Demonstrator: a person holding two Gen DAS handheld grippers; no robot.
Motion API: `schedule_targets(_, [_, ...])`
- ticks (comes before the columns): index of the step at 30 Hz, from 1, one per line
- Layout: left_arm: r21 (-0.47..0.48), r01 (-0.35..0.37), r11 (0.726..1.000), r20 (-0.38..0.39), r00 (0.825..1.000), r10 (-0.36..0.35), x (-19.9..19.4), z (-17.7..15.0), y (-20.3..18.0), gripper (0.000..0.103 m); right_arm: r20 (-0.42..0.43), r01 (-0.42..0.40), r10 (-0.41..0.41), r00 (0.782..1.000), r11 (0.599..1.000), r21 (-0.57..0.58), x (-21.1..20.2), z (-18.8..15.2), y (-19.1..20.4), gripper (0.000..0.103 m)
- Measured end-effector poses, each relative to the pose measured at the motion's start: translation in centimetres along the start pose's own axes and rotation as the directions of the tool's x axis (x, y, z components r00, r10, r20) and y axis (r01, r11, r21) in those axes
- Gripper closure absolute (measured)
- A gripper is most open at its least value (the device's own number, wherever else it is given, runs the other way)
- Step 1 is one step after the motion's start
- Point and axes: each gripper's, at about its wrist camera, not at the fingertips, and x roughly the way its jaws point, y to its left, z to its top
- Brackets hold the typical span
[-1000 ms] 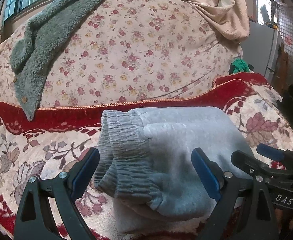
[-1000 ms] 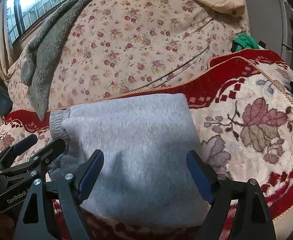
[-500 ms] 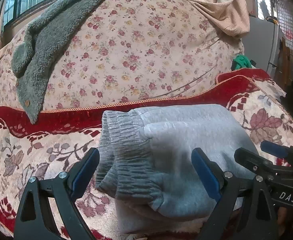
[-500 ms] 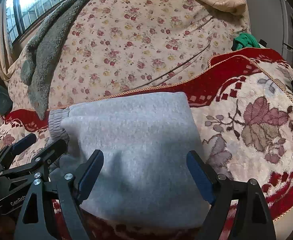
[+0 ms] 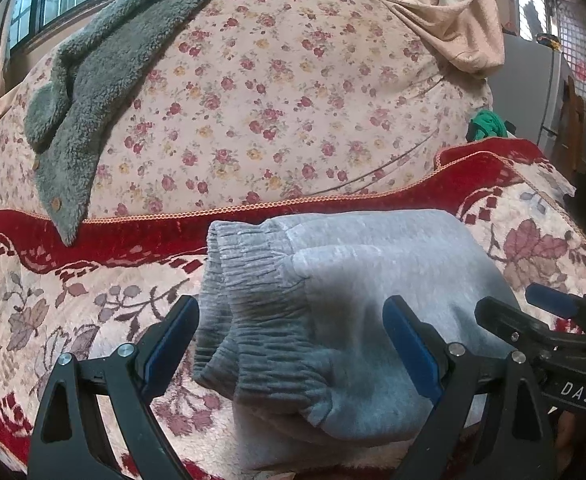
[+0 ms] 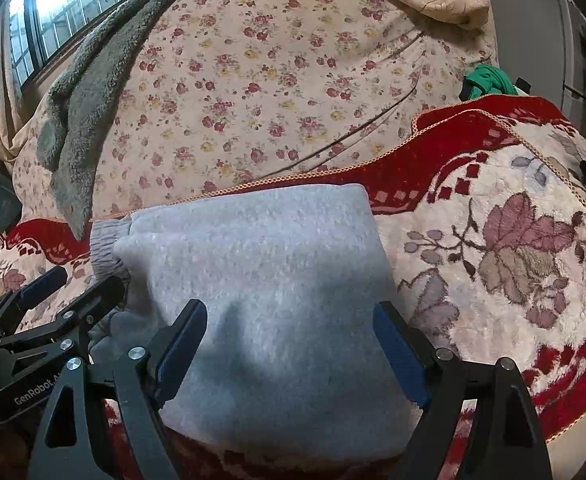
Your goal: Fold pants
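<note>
The grey pants [image 5: 357, 300] lay folded in a thick bundle on the red flowered blanket [image 6: 513, 240] — ribbed cuffs at the left. Both the left tongs [image 5: 291, 344] and the right tongs [image 6: 289, 344] stood wide apart above them, gripping nothing.

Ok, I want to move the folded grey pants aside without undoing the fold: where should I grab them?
Probably grip the plain folded edge of the grey pants nearest the right gripper, coming in low from the near side so the jaws take every layer. The ribbed cuffs at the left end lie loose and would likely pull apart.
</note>
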Motion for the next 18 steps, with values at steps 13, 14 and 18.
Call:
schedule_targets(13, [-0.011, 0.007, 1.000, -0.011, 1.000, -0.007, 0.49, 0.12, 0.30, 0.010, -0.012, 0.005, -0.005, 1.000, 1.000, -0.001, 0.47, 0.06, -0.31, 0.014])
schedule_targets(14, [-0.010, 0.005, 1.000, -0.010, 1.000, -0.005, 0.51, 0.12, 0.33, 0.010, -0.013, 0.005, -0.005, 1.000, 1.000, -0.002, 0.51, 0.07, -0.33, 0.014])
schedule_targets(18, [-0.009, 0.005, 1.000, -0.011, 1.000, -0.005, 0.59, 0.09, 0.32, 0.010, -0.015, 0.005, -0.005, 1.000, 1.000, 0.000, 0.59, 0.08, -0.37, 0.014])
